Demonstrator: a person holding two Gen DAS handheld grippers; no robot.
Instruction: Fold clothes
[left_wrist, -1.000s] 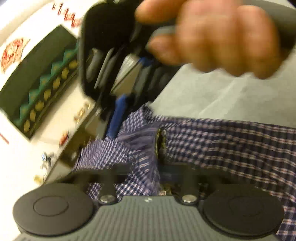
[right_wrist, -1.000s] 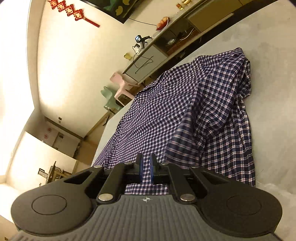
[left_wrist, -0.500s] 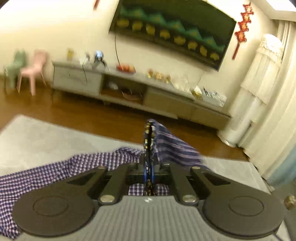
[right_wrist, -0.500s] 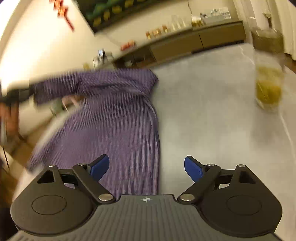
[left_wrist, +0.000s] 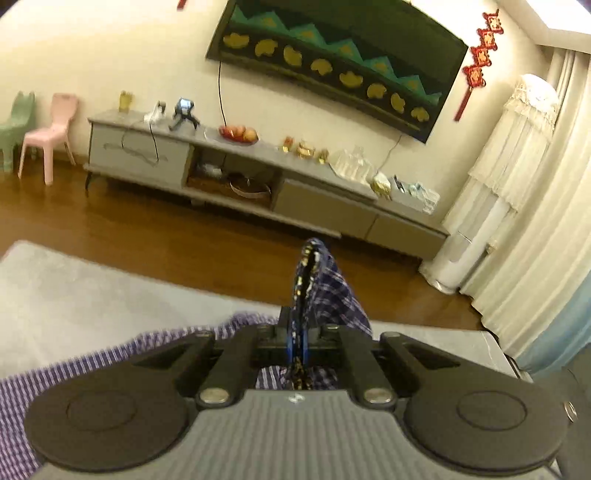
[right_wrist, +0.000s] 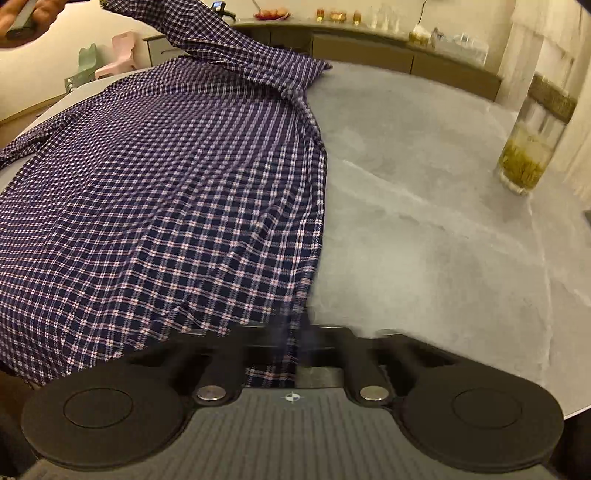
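Note:
A navy checked shirt (right_wrist: 166, 184) lies spread over the left half of the grey table (right_wrist: 424, 221). My right gripper (right_wrist: 295, 332) is at the shirt's near right edge; its jaws are closing, blurred, with the hem between the pads. My left gripper (left_wrist: 297, 339) is shut on a fold of the shirt (left_wrist: 325, 288) whose patterned inner band stands up between the fingers, lifted above the table (left_wrist: 92, 288). In the right wrist view a hand (right_wrist: 22, 14) at the top left holds that corner up, and the cloth slopes down from it.
A tall glass jar with yellow-green contents (right_wrist: 532, 147) stands at the table's far right. Past the table are a wooden floor, a long grey cabinet (left_wrist: 258, 173), two small plastic chairs (left_wrist: 48, 125), a covered standing unit (left_wrist: 491, 192) and curtains.
My left gripper has risen and rolled with the shirt fold, so its view swung from the table to the room. My right gripper opened, moved to the shirt's near right edge and closed there.

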